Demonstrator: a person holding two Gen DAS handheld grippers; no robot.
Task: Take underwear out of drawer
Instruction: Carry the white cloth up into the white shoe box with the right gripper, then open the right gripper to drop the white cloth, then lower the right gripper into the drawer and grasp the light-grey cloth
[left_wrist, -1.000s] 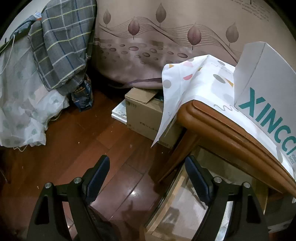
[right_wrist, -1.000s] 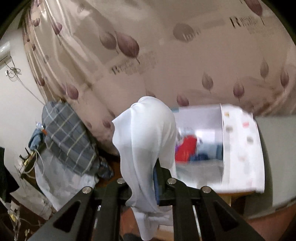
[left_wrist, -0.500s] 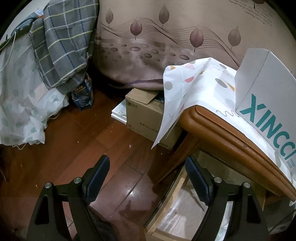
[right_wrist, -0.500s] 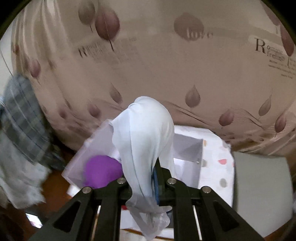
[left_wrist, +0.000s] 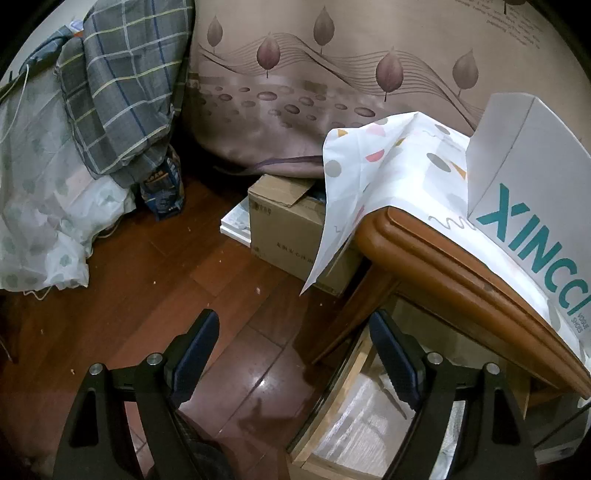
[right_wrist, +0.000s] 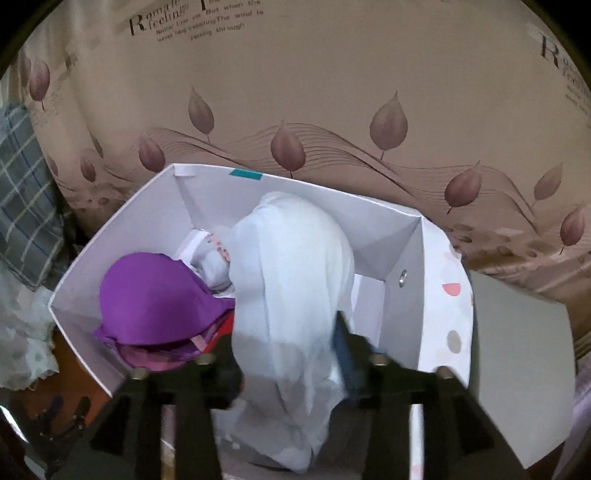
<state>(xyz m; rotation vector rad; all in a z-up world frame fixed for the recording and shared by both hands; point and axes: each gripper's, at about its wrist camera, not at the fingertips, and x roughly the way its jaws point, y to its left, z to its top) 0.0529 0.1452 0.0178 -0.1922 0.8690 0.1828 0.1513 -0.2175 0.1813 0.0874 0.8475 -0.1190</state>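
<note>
Backdrop: leaf-print curtain (right_wrist: 332, 92) behind white box (right_wrist: 402, 243) on table w/ dotted cloth (left_wrist: 388, 162).
R gripper (right_wrist: 286, 354): jaws opening; pale underwear (right_wrist: 291, 280) draped between them, over the box.
Left of R gripper: purple bra (right_wrist: 151, 295) inside box.
L gripper (left_wrist: 295, 354): spread, nothing between, above wood floor (left_wrist: 155, 280) and open drawer (left_wrist: 362, 417).

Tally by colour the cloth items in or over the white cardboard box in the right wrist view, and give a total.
White: 1, the sheer white garment draped between the opening jaws of the right gripper.
Purple: 1, the purple padded garment.
Pale grey: 1, the pale grey bundled cloth.
Red: 1, a red cloth edge under the purple one.
Total: 4, in the white cardboard box.
</note>
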